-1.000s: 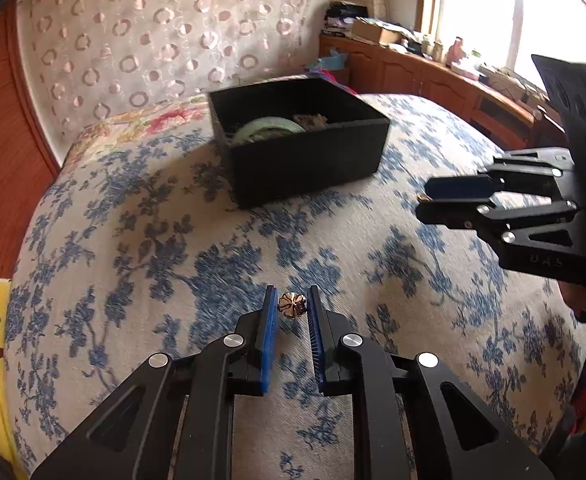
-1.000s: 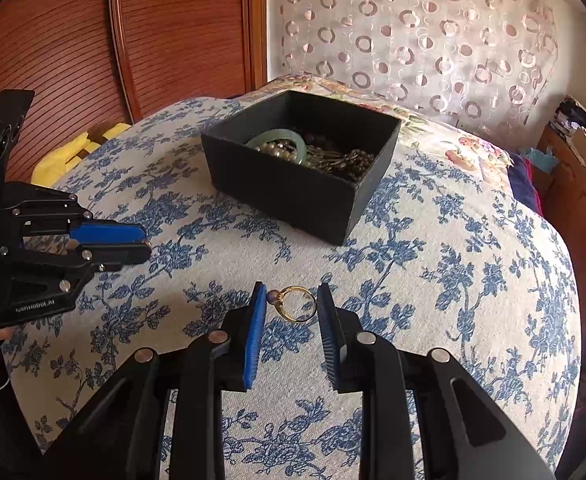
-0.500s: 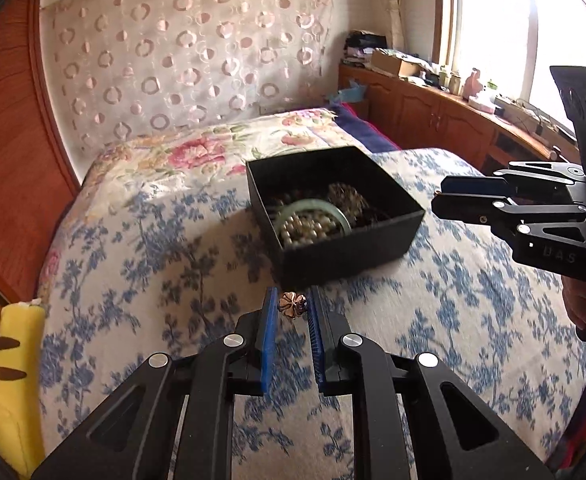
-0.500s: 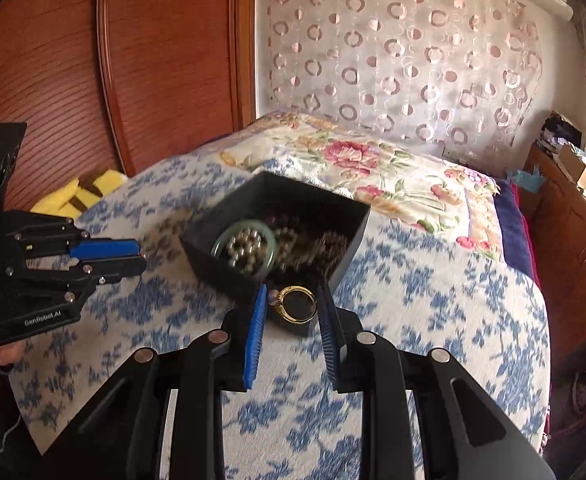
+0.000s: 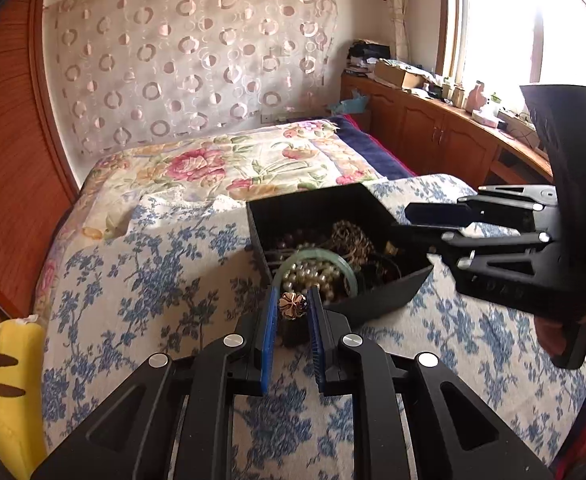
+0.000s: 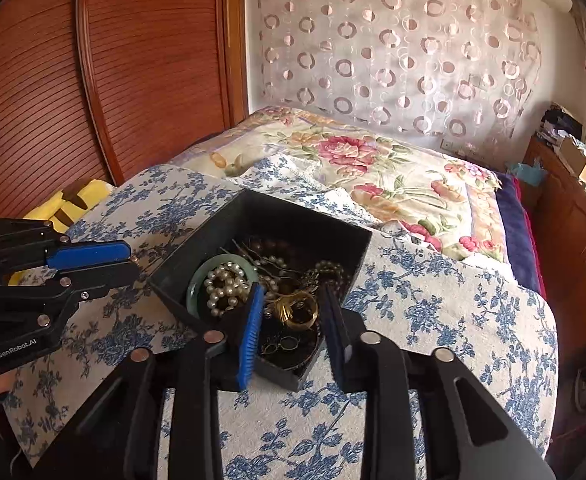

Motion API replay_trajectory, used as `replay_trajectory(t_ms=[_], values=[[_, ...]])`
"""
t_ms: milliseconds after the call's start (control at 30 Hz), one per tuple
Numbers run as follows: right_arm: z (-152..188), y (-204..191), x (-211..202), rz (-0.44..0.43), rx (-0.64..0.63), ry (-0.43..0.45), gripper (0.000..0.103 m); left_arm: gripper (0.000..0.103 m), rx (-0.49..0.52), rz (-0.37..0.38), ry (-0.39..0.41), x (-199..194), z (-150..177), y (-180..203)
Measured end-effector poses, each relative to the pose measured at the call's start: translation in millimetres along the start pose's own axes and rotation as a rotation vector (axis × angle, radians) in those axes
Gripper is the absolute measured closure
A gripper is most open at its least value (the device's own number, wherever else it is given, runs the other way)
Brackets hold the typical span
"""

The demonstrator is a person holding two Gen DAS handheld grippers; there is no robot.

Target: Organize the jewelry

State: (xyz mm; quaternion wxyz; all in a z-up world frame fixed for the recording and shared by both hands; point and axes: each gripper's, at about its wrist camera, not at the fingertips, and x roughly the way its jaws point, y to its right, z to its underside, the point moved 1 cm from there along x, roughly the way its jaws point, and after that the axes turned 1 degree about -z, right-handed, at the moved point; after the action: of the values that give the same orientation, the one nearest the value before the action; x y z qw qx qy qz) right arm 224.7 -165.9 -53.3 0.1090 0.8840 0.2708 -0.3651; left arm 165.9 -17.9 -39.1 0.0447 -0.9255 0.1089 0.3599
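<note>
A black open box [image 5: 393,292] [image 6: 293,220] stands on the blue-flowered bedspread, holding a green bangle [image 5: 313,258] [image 6: 217,264], pearls and tangled chains. My left gripper [image 5: 291,306] is shut on a small gold flower-shaped ornament [image 5: 292,306], held at the box's near edge. My right gripper [image 6: 293,312] hovers over the box's near corner with its fingers wider apart. The gold ring [image 6: 299,312] sits between them, touching neither pad.
The bedspread [image 5: 153,280] covers the bed. A yellow plush toy [image 5: 5,384] lies at its left edge. A wooden wardrobe [image 6: 93,80] stands at the left, and cluttered wooden cabinets [image 5: 433,132] run under the window on the right.
Both grippers have risen and moved forward to the box. The right gripper's fingers have spread, and the gold ring now lies loose between them above the box contents.
</note>
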Motion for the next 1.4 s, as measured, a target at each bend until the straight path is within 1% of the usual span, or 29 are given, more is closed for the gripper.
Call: replay_trajectory(t_ms=[33,67,300,433,500,533,633,800,900,967,1000,1067,1200,1267,1333,1367,1400], values=[[-0.2,0.8,-0.3,-0.001,0.002,0.002,0.062,0.089,0.002,0.004,0.002,2.0,-3.0,2.0],[0.0,2.4,-1.4,-0.002,0.008,0.005,0.061,0.089,0.004,0.007,0.004,3.7,-5.3,3.5],[10.8,16.0,-17.0,0.005,0.036,0.021,0.061,0.089,0.013,0.017,0.012,20.0,-19.6,15.9],[19.9,21.7,-27.4,0.013,0.052,0.031,0.061,0.089,0.010,0.017,0.022,23.0,-22.4,19.2],[24.1,24.0,-32.9,0.016,0.060,0.039,0.061,0.081,0.009,0.014,0.024,21.9,-22.3,21.0],[25.5,24.3,-35.7,0.017,0.064,0.044,0.061,0.075,0.008,0.012,0.028,20.1,-21.3,21.6],[31.7,23.3,-46.5,0.021,0.074,0.068,0.061,0.073,0.002,0.012,0.034,11.8,-16.7,21.3],[42.6,12.6,-67.9,0.033,0.092,0.108,0.061,0.056,-0.008,0.003,0.063,-13.0,-7.1,20.1],[49.2,2.2,-84.8,0.032,0.102,0.143,0.060,0.040,-0.012,-0.010,0.086,-30.5,-0.4,19.5],[54.2,-3.7,-96.1,0.027,0.120,0.167,0.056,0.028,-0.020,-0.009,0.103,-42.8,4.7,19.5],[56.6,-6.1,-101.3,0.028,0.129,0.177,0.053,0.026,-0.029,-0.010,0.110,-49.3,8.6,19.0],[60.5,-9.4,-109.3,0.035,0.143,0.194,0.053,0.019,-0.036,-0.025,0.118,-57.1,13.5,18.5],[69.5,-15.6,-125.6,0.042,0.178,0.221,0.051,0.011,-0.064,-0.054,0.128,-72.1,25.6,15.8],[73.5,-16.0,-131.1,0.056,0.192,0.231,0.045,0.007,-0.073,-0.070,0.135,-77.5,29.6,15.2],[77.6,-14.4,-134.6,0.072,0.212,0.233,0.034,0.007,-0.079,-0.093,0.143,-83.2,34.2,14.4],[80.0,-13.9,-135.1,0.078,0.218,0.231,0.031,0.007,-0.081,-0.099,0.144,-85.8,36.5,14.3],[82.3,-13.0,-135.6,0.088,0.225,0.230,0.024,0.007,-0.082,-0.108,0.145,-88.3,38.7,14.5]])
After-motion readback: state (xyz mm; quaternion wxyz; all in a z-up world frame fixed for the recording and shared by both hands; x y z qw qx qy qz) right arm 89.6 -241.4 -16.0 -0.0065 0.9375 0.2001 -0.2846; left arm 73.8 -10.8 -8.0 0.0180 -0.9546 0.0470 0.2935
